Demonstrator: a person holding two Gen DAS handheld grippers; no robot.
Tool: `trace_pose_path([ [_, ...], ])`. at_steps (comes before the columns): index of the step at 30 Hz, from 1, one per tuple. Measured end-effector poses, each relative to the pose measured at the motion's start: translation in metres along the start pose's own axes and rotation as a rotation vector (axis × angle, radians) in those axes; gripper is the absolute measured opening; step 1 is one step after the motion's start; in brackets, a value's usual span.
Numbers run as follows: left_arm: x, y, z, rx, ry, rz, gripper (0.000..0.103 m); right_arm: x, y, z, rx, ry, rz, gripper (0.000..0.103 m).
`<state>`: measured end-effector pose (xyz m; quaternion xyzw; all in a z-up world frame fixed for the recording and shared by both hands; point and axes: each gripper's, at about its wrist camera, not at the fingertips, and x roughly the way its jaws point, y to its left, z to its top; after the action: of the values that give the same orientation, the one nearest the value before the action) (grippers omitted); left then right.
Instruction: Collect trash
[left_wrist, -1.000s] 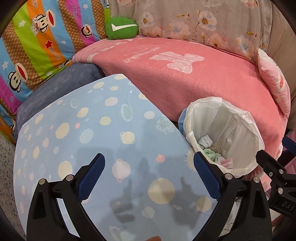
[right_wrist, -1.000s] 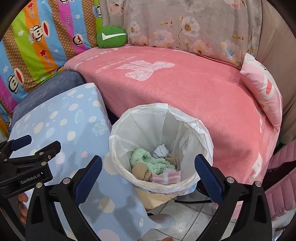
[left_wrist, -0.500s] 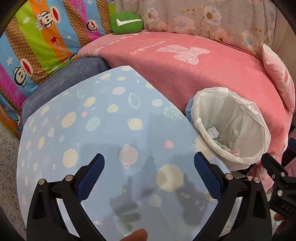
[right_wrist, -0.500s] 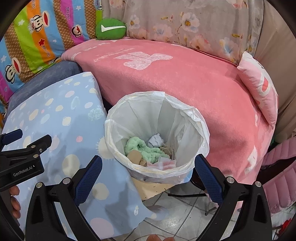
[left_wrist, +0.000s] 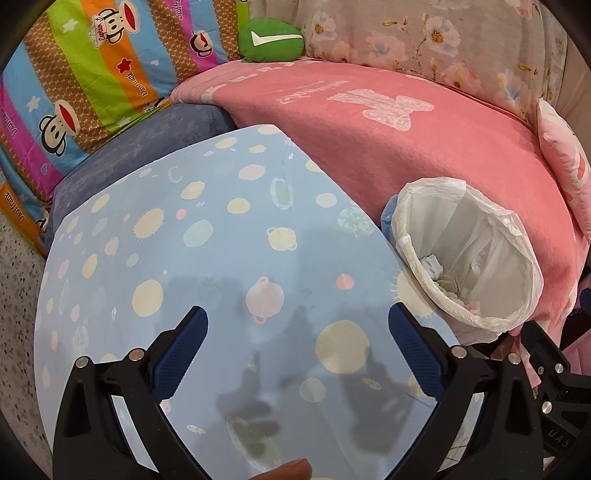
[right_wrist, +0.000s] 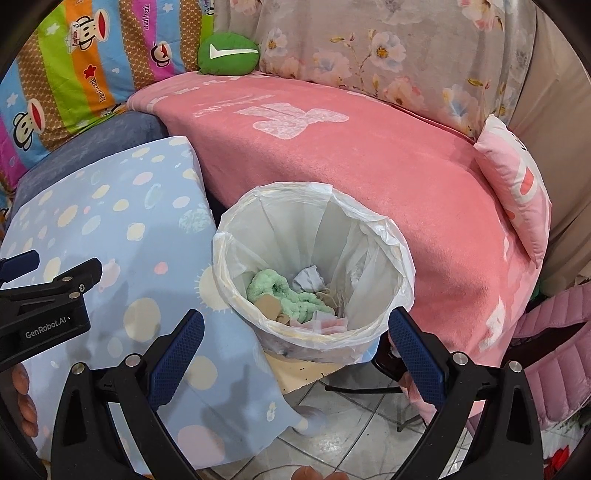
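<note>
A bin lined with a white plastic bag stands between the blue table and the pink sofa; it also shows in the left wrist view. Inside lie a green fluffy cloth, a crumpled white paper, brown card pieces and a pink-white scrap. My right gripper is open and empty, just above the bin's near rim. My left gripper is open and empty above the blue spotted tablecloth, left of the bin. The left gripper's side shows in the right wrist view.
A pink blanket covers the sofa behind the bin. A green cushion, a striped monkey-print cushion and a pink pillow lie on the sofa. A floral cover hangs behind. Tiled floor lies below the bin.
Both grippers have pulled back and risen a little; the bin and sofa sit lower and farther in both views. Both stay open and empty.
</note>
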<state>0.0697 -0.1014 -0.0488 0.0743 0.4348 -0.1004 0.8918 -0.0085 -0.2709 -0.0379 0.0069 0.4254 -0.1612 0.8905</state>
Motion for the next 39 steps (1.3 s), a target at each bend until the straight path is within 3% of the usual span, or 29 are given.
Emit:
trace_pose_path([
  [39, -0.011, -0.018, -0.007, 0.008, -0.001, 0.016, 0.094, 0.001, -0.016, -0.008, 0.044, 0.007, -0.028, 0.096],
])
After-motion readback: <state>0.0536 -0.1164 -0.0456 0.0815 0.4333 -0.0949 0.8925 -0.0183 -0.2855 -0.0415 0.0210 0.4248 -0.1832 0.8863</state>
